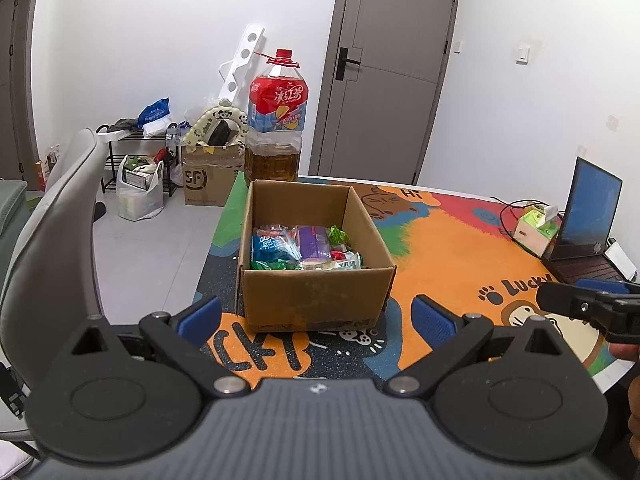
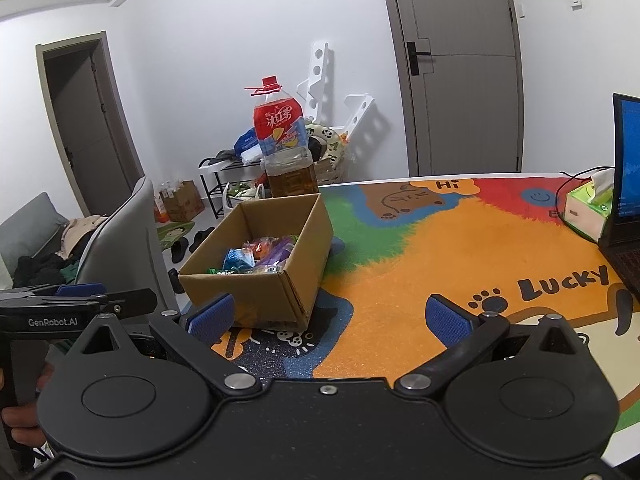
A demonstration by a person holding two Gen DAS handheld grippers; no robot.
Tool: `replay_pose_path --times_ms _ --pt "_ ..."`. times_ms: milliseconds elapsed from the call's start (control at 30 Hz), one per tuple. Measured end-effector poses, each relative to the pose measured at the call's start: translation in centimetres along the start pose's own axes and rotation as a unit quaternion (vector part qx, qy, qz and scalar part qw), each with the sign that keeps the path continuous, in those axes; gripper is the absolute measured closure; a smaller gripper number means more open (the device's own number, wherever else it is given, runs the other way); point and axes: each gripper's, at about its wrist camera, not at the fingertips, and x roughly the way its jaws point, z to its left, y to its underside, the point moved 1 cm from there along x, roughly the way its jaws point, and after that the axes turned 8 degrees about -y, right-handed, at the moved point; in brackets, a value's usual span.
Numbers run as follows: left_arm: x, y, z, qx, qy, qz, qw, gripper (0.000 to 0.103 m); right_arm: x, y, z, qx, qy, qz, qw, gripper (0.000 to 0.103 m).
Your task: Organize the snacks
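An open cardboard box (image 1: 312,300) (image 2: 296,256) stands on the colourful table mat. Several snack packets (image 1: 304,248) (image 2: 260,256) in blue, purple, green and red lie piled inside it. My left gripper (image 1: 316,318) hangs open just in front of the box's near wall, nothing between its blue pads. My right gripper (image 2: 330,318) is open too, empty, to the right of the box's near corner. Each gripper shows at the edge of the other's view: the right one (image 1: 592,308), the left one (image 2: 80,300).
A large iced-tea bottle (image 1: 276,120) (image 2: 286,148) stands behind the box at the table's far edge. A tissue box (image 1: 538,228) (image 2: 590,208) and an open laptop (image 1: 588,224) sit at the right. A grey chair (image 1: 52,216) stands left of the table.
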Motion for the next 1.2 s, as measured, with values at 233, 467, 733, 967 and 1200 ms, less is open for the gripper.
replay_pose_path --times_ms 233,467,733,967,1200 --pt "-0.05 -0.04 0.15 -0.001 -0.004 -0.002 1.0 0.003 0.08 0.0 0.13 -0.003 -0.001 0.002 1.0 0.0" --pt "-0.13 -0.13 0.27 -0.002 -0.003 -0.002 1.0 0.003 -0.03 0.01 0.3 -0.002 -0.007 0.002 1.0 0.0" --pt "-0.32 -0.12 0.14 -0.002 -0.002 -0.005 1.0 0.002 0.05 -0.05 0.12 0.0 -0.01 0.004 1.0 0.0" --pt "-0.21 -0.03 -0.05 0.001 -0.001 -0.002 1.0 0.003 0.02 0.06 -0.02 0.004 -0.009 0.003 1.0 0.0" --pt "-0.29 0.06 -0.21 0.004 0.0 -0.006 1.0 0.003 0.12 0.22 -0.15 0.006 -0.008 0.006 1.0 0.0"
